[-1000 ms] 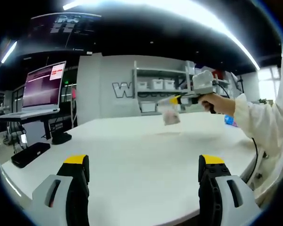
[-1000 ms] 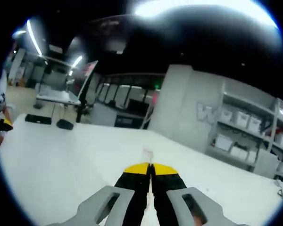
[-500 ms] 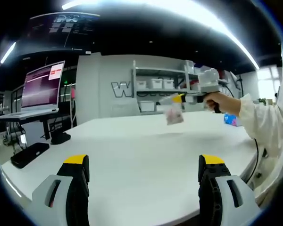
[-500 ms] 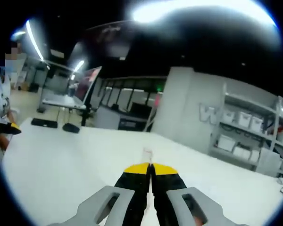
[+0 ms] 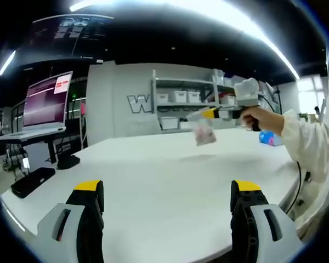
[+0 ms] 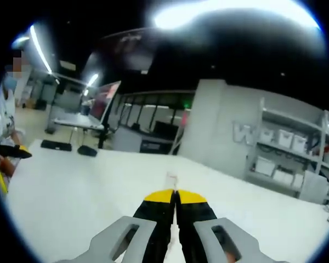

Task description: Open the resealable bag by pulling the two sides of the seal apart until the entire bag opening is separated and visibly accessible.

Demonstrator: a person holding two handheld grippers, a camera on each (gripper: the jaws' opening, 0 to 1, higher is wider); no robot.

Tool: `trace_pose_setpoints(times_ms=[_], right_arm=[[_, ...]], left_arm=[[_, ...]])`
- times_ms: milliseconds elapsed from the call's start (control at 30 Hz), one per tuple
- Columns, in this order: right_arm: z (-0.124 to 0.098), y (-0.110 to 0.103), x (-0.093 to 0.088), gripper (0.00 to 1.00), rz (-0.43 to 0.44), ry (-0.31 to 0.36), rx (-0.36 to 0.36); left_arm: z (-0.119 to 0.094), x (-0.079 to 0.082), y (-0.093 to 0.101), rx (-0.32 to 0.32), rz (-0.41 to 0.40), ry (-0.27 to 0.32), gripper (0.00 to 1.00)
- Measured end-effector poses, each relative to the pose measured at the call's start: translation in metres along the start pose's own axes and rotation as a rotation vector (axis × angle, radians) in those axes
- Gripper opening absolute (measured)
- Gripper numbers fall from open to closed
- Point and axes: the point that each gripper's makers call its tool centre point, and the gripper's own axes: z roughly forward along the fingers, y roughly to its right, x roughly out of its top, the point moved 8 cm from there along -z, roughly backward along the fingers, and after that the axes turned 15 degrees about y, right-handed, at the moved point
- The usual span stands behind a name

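1. Resealable bag (image 5: pixel 204 133) – small, clear with pinkish contents, hangs in the air above the white table (image 5: pixel 153 181), pinched at its top edge by the right gripper (image 5: pixel 207 114) as seen in the left gripper view.
2. Right gripper view: the bag's top edge (image 6: pixel 171 177) pokes up as a small pale tab just past the yellow jaw tips; the rest of the bag is hidden below the jaws.
3. Right gripper (image 6: pixel 175 195) is clamped on the bag, black jaws pressed together with only a thin seam between them.
4. Left gripper (image 5: pixel 167 189) is spread wide, holding nothing – its two yellow-tipped jaws stand well apart at the bottom of its view, above the near part of the table.
5. Bag is well apart from the left gripper, on the far right side of the table from its view.
6. A hand (image 5: pixel 263 118) with a white sleeve (image 5: pixel 310 145) holds the right gripper from the right; a black cable (image 5: pixel 297 181) runs down beside the sleeve.
7. Laptop (image 5: pixel 44 107) with lit screen sits raised on a stand at left; a black flat device (image 5: pixel 34 181) lies on the table's left edge.
8. Shelving (image 5: pixel 183 101) with white bins stands against the grey back wall; a blue object (image 5: pixel 268 139) sits on the table near the sleeve, too small to identify.
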Motion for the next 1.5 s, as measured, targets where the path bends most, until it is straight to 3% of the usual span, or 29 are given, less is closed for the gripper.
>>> trace_pose_setpoints(times_ms=[867, 1500], right_arm=[[-0.035, -0.027, 0.018, 0.00, 0.017, 0.044, 0.061], [-0.053, -0.042, 0.020, 0.00, 0.039, 0.052, 0.094]], left_arm=[[-0.001, -0.003, 0.003, -0.006, 0.002, -0.005, 0.95], [-0.001, -0.005, 0.007, -0.017, -0.004, -0.013, 0.94]])
